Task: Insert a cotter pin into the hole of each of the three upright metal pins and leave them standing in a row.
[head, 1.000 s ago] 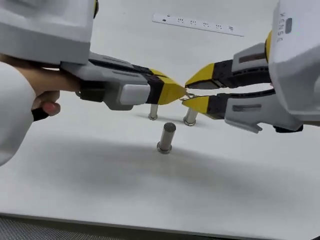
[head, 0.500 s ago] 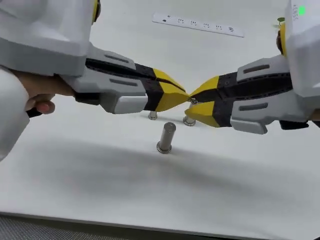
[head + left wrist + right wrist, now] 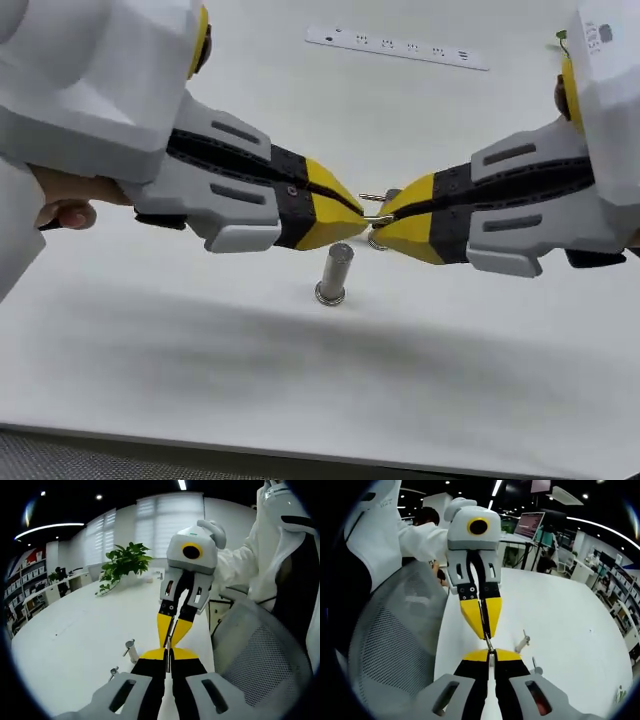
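Above the white table (image 3: 200, 380), my left gripper (image 3: 364, 212) and right gripper (image 3: 386, 214) meet tip to tip. Both are shut on a small wire cotter pin (image 3: 374, 199) held between them. In the left gripper view my left gripper (image 3: 168, 651) faces the right gripper's yellow tips (image 3: 169, 639). The right gripper view shows my right gripper (image 3: 490, 653) with the cotter pin (image 3: 489, 644) running to the left gripper's tips. One upright metal pin (image 3: 333, 273) stands free just below the tips. A second metal pin (image 3: 376, 243) is mostly hidden behind the right gripper. Two metal pins (image 3: 131, 650) (image 3: 114, 672) stand on the table.
A white power strip (image 3: 395, 47) lies at the far side of the table. The table's front edge (image 3: 300, 455) runs along the bottom. A potted plant (image 3: 122, 562) stands at the far end. A mesh chair back (image 3: 395, 630) and a person's white sleeve (image 3: 15, 220) are close by.
The right gripper was open one second ago and has shut on the cotter pin. Both grippers have tilted and lifted slightly. The far left pin is now hidden behind the left gripper.
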Tool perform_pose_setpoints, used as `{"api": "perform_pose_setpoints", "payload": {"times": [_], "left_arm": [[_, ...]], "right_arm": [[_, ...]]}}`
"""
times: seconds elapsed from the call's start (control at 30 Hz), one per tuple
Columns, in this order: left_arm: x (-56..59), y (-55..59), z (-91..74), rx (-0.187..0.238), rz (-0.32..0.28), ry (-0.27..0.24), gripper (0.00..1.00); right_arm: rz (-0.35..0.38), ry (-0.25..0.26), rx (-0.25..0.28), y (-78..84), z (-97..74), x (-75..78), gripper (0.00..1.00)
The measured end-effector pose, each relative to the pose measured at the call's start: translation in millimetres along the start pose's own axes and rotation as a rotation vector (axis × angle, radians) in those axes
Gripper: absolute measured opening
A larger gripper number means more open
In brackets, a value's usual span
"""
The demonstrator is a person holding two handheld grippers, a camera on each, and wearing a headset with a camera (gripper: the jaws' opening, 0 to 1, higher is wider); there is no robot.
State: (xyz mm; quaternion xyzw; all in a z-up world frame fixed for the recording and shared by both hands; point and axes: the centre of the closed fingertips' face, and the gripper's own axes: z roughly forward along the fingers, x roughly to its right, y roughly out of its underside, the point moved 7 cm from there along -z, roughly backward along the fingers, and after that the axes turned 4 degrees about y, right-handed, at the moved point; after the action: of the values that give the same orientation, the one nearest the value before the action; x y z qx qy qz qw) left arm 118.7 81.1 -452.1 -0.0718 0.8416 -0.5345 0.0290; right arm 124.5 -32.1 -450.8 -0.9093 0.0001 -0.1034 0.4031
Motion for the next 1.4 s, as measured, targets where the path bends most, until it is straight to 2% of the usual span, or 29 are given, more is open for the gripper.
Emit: {"api": "perform_pose_setpoints", "payload": {"times": [0.1, 0.17, 0.3, 0.37, 0.43, 0.5, 0.57, 0.63, 0.7, 0.73, 0.77, 0.8, 0.83, 0.87, 0.9, 0.93, 0.97, 1.0, 1.07, 1.2, 1.23, 1.33, 1.4], "left_arm": [[2.5, -1.1, 1.4, -0.017, 0.028, 0.022, 0.0], [4.4, -1.7, 3.1, -0.029, 0.047, 0.042, 0.0], [5.5, -1.7, 5.6, -0.042, 0.057, 0.058, 0.0], [5.8, -1.5, 5.8, -0.043, 0.057, 0.063, 0.0], [6.3, 1.6, 6.1, -0.051, 0.011, 0.069, 0.0], [2.6, 5.4, 5.6, -0.075, 0.054, 0.038, 0.1], [1.4, 9.7, 6.1, -0.095, 0.039, 0.029, 0.23], [-0.9, 12.7, 6.7, -0.103, 0.042, 0.018, 0.28], [-3.4, 16.2, 7.7, -0.112, 0.026, 0.01, 0.25], [-3.5, 19.1, 8.3, -0.122, -0.003, 0.014, 0.2], [1.5, 21.4, 5.3, -0.145, -0.036, 0.021, 0.16], [1.3, 22.3, 3.9, -0.156, -0.036, 0.015, 0.16], [-12.8, 19.0, 12.2, -0.159, 0.037, 0.006, 0.19], [-12.8, 20.0, 12.2, -0.169, 0.038, 0.003, 0.22], [-24.8, 38.2, 19.1, -0.192, -0.035, -0.003, 0.23], [-29.3, 43.0, 21.4, -0.197, -0.038, -0.007, 0.22], [-24.3, 31.6, 24.4, -0.187, 0.027, 0.006, 0.21], [-23.9, 31.7, 25.6, -0.187, 0.031, 0.007, 0.2], [-22.5, 34.9, 26.3, -0.199, 0.031, -0.015, 0.21], [-22.0, 40.0, 31.7, -0.22, 0.027, -0.008, 0.23], [-24.1, 41.5, 34.0, -0.225, 0.018, -0.002, 0.23], [-18.9, 40.6, 39.4, -0.246, 0.019, 0.009, 0.17], [-18.2, 39.7, 42.1, -0.248, 0.013, 0.013, 0.17]], "right_arm": [[-0.025, -0.029, -0.016, -0.1, -1.5, -5.4, 0.0], [-0.035, -0.057, -0.03, 2.7, -1.3, -2.9, 0.0], [-0.025, -0.068, -0.035, 3.4, -3.4, -5.4, 0.0], [-0.004, -0.066, -0.026, 3.4, -3.8, -5.9, 0.0], [0.014, -0.063, -0.014, 4.3, -3.3, -6.3, 0.0], [0.031, -0.049, -0.008, 6.9, -3.2, -5.8, 0.0], [0.04, -0.039, -0.011, 9.2, -3.3, -4.4, 0.0], [0.063, -0.021, -0.02, 15.0, -3.3, -3.4, 0.0], [0.074, -0.009, -0.026, 19.2, -2.9, -2.1, 0.0], [0.088, 0.005, -0.032, 23.0, -2.9, -1.1, 0.0], [0.099, 0.007, -0.034, 25.5, -2.8, -0.8, 0.0], [0.11, 0.016, -0.038, 29.4, -2.8, 0.1, 0.0], [0.112, 0.024, -0.041, 31.9, -2.9, 0.9, 0.0], [0.119, 0.035, -0.045, 34.6, -3.1, 1.9, 0.0], [0.137, 0.05, -0.047, 38.7, -3.3, 3.3, 0.0], [0.151, 0.054, -0.044, 39.8, -2.7, 3.4, 0.0], [0.167, 0.059, -0.041, 42.1, -2.5, 3.9, 0.0], [0.179, 0.065, -0.039, 45.5, -2.5, 5.0, 0.0], [0.183, 0.074, -0.044, 49.8, -2.0, 5.8, 0.0], [0.212, 0.084, -0.045, 57.8, 1.1, 5.6, 0.0], [0.227, 0.09, -0.038, 59.9, 2.1, 5.4, 0.0], [0.244, 0.089, -0.037, 65.3, 7.7, 4.2, 0.0], [0.247, 0.089, -0.04, 68.5, 9.8, 3.7, 0.0]]}}
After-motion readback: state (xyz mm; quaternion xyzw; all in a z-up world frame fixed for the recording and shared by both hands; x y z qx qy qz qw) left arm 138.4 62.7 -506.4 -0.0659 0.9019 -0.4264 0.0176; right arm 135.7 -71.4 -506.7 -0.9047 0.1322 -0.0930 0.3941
